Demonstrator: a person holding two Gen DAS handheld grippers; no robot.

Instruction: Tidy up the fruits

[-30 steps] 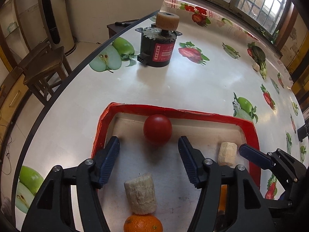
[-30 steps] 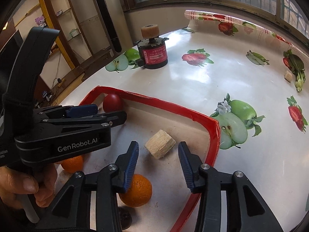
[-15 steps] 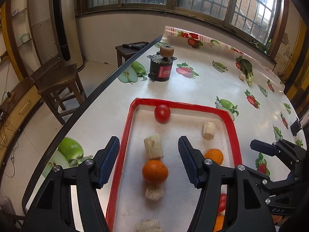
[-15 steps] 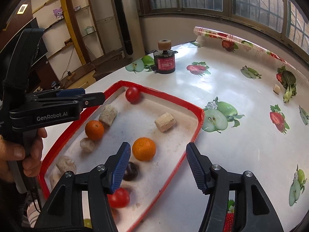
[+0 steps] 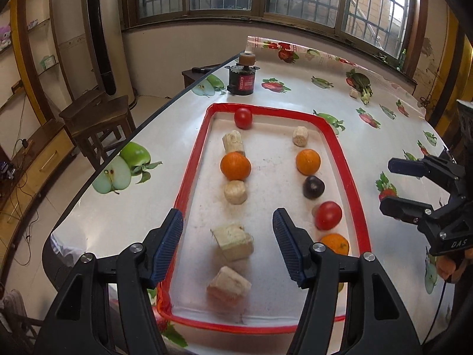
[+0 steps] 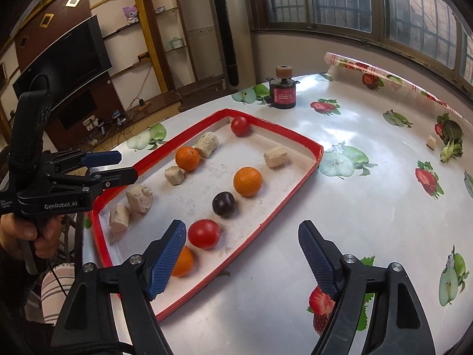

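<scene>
Hovering wide open and empty, left gripper (image 5: 227,236) and right gripper (image 6: 242,254) should approach one fruit squarely — tomato (image 6: 204,233) nearest — inside the red tray (image 5: 351,177).

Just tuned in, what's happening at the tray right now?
A person holds both grippers open and empty above the red-rimmed tray. The left gripper hangs over the pale chunks; the right gripper sits by the tray's near corner. Oranges, tomatoes and a dark plum lie in the tray, ungripped.
</scene>
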